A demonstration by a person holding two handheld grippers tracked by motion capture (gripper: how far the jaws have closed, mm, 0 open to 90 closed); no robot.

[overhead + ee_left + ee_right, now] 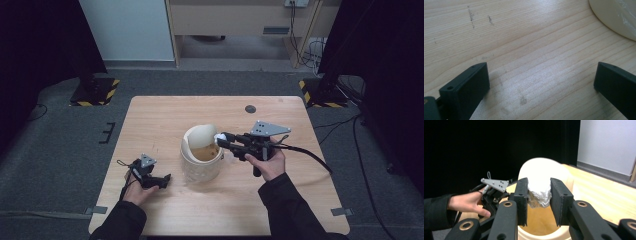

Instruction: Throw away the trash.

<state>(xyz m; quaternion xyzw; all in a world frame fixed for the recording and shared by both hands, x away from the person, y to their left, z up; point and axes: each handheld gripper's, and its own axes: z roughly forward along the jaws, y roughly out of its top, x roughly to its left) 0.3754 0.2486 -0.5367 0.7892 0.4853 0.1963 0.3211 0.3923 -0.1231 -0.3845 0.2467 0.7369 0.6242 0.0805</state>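
Two grippers in play. Right gripper (pixel 218 140) holds a crumpled white paper wad (pixel 539 191) pinched between its two black pads, jaws closed on it from both sides; the wad fills the gap and bulges out a bit below and in front of the pads. In the high view the wad (pixel 219 136) sits at the tips, right at the right-hand rim of the cream bin (pixel 200 167), over its opening. The bin's flap lid (pixel 200 136) is tilted up behind the opening; brownish inside visible below the wad in the right gripper view. Bin stands near the middle of the wooden table (pixel 165 115).

Left gripper (pixel 161 181) is low at the table, to the left of the bin and apart from it, held by the left hand (pixel 135 192). Its jaws stand wide apart with only bare wood between them, nothing touched; bin's curved base (pixel 616 17) sits off at the upper right of its view.
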